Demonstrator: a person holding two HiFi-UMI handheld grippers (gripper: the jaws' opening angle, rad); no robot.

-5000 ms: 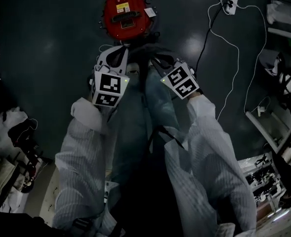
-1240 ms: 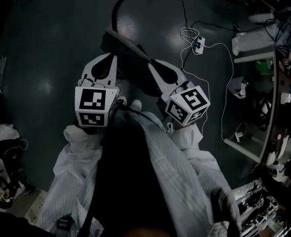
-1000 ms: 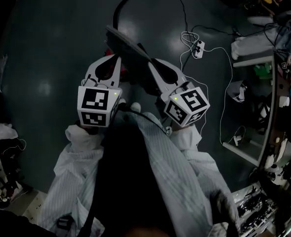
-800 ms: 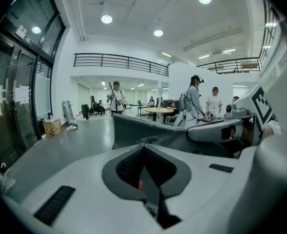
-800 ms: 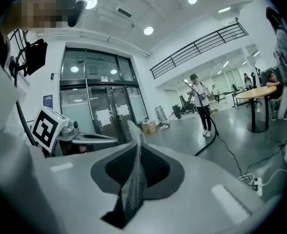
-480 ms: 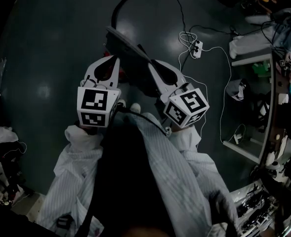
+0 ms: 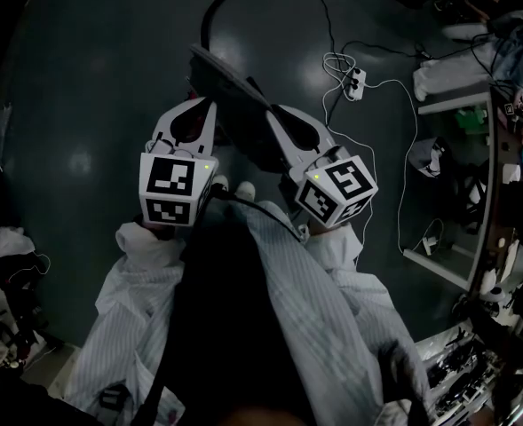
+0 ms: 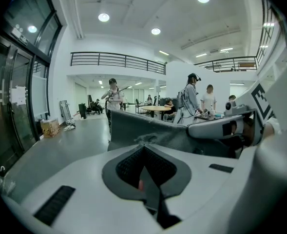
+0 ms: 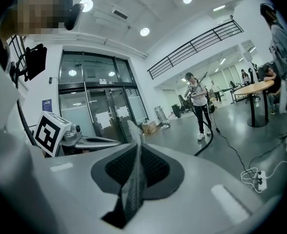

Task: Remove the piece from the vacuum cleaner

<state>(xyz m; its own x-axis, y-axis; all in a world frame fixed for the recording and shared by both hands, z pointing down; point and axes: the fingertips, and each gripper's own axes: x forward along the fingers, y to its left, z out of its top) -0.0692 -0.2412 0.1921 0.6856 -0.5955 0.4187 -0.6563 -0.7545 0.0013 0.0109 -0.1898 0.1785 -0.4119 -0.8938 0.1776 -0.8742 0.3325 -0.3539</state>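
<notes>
A dark grey flat fabric piece (image 7: 234,91) hangs stretched between my two grippers over the dark floor. My left gripper (image 7: 199,106) is shut on its left edge; in the left gripper view the fabric piece (image 8: 172,133) puckers right at the left gripper (image 8: 143,147) and runs off to the right. My right gripper (image 7: 274,115) is shut on the other edge. In the right gripper view a strip of the mesh-like piece (image 9: 133,179) stands pinched in the right gripper (image 9: 136,147). A black hose (image 7: 218,7) curves away above. The vacuum's body is hidden.
A white power strip (image 7: 356,80) with its cable lies on the floor to the right, and shows as the power strip (image 9: 260,177) in the right gripper view. Benches with clutter (image 7: 483,193) line the right side. People (image 8: 194,94) stand far off by tables.
Since five seconds ago the red vacuum body has gone out of view and both grippers now hold the grey piece. Over the last second almost nothing has moved.
</notes>
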